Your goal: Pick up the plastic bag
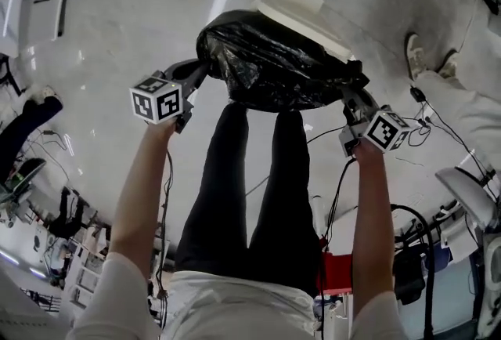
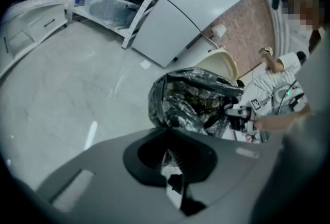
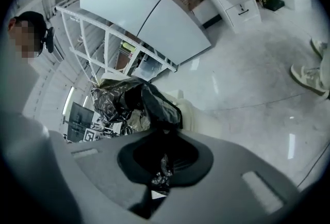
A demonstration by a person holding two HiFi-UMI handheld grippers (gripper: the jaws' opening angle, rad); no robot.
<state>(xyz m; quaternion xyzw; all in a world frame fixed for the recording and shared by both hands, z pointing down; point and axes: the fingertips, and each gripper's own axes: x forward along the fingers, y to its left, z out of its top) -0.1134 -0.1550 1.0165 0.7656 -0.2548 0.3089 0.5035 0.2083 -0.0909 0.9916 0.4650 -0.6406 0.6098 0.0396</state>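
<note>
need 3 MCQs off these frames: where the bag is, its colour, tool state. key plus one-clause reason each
1. Where is the bag?
A. on a shelf
B. held between the left tool and the right tool
C. flat on the floor

2. Bag colour?
A. white
B. blue
C. black

3. State of the tools?
A. both shut on the bag
B. both open
C. one open, one shut

Key:
1 B, the head view shows it stretched from one tool to the other.
2 C, glossy black film in every view.
3 A, each tool's own view shows its jaws pinched on bag film.
</note>
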